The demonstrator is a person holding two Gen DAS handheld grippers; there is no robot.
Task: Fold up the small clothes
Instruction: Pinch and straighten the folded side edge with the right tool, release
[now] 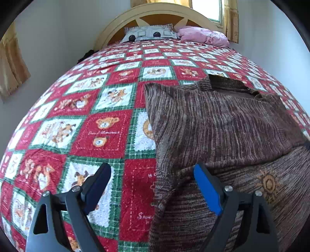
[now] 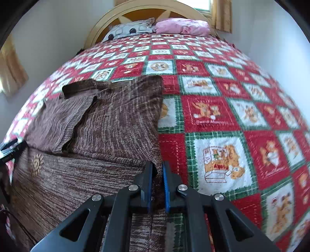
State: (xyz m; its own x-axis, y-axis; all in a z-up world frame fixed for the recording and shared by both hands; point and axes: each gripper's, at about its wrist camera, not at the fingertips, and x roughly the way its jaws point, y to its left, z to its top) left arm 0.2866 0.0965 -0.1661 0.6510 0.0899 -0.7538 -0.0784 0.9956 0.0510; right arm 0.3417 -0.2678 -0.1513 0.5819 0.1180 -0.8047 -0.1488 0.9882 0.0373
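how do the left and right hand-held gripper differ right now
The left hand-held gripper stands wide open; the right hand-held gripper is pinched nearly shut. The left holds nothing, straddling the brown top's edge over the quilt; the right grips the top's side edge between its pads. Both have blue-padded black fingers and point down at the bed.

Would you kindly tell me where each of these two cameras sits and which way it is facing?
Left wrist: on the left hand-held gripper, facing down the bed toward the headboard; open jaws straddle the brown garment's left edge.
Right wrist: on the right hand-held gripper, same heading; jaws shut on the garment's right edge.
Shared: garment, patchwork quilt, pink pillow, headboard. The left gripper's tip shows at the right view's left edge.
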